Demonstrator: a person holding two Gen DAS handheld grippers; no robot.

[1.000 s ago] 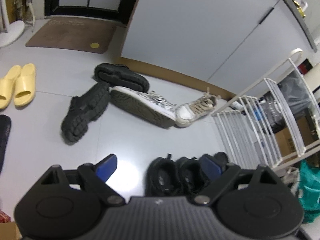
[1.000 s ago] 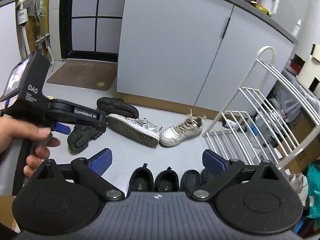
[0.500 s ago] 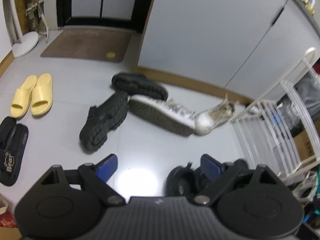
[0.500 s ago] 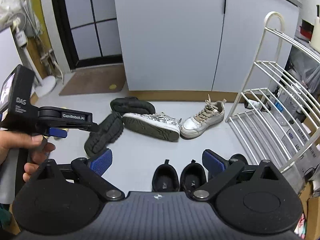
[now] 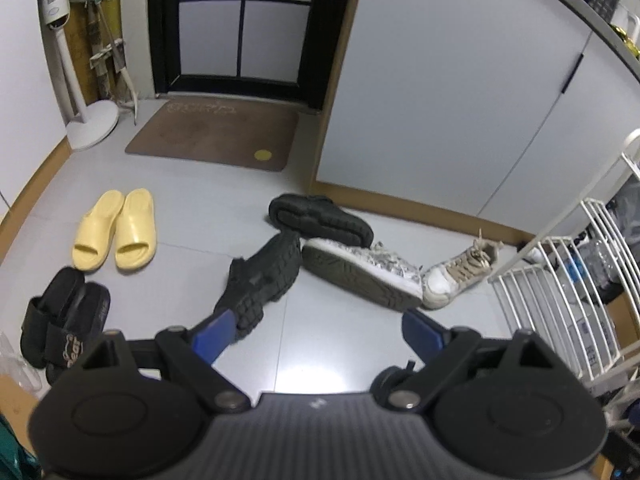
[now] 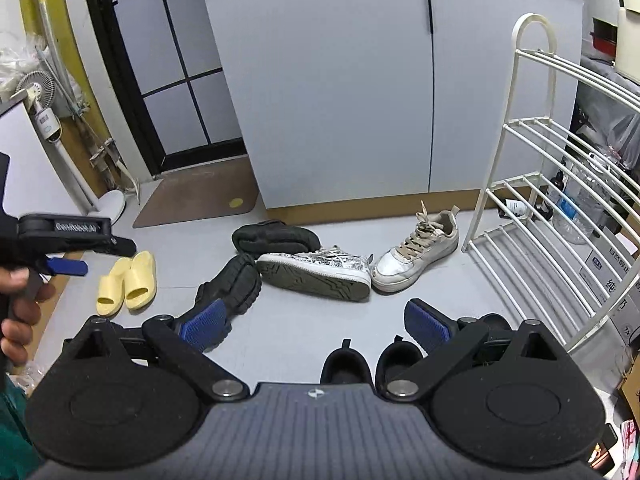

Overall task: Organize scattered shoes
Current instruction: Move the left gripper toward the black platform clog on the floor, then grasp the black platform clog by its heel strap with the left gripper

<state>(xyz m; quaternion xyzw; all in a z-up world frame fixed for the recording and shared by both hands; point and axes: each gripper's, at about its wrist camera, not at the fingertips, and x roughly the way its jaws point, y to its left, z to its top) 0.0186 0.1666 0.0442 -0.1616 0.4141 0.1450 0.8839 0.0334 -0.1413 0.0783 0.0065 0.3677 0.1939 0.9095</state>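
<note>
Grey floor tiles [image 5: 180, 216] carry the scattered shoes. Two black chunky shoes [image 5: 316, 218] lie overturned near the cabinet [image 5: 440, 100], soles exposed; the nearer one [image 5: 262, 280] touches the far one at its toe. A patterned white sneaker [image 5: 360, 276] lies on its side, sole facing the camera, its toe touching an upright white sneaker [image 5: 460, 276] with beige laces. Yellow slides [image 5: 116, 234] sit paired side by side at the left, with black slides [image 5: 60, 320] paired nearer the camera. A white wire rack [image 6: 560, 220] stands at the right. A pair of black sneakers [image 6: 368, 364] sits at the lower edge of the right wrist view.

Left gripper [image 5: 316, 332]: jaws spread wide, nothing between the blue pads. Right gripper [image 6: 316, 324]: jaws likewise spread wide, holding nothing. A hand [image 6: 18, 308] grasps the left gripper's handle.
</note>
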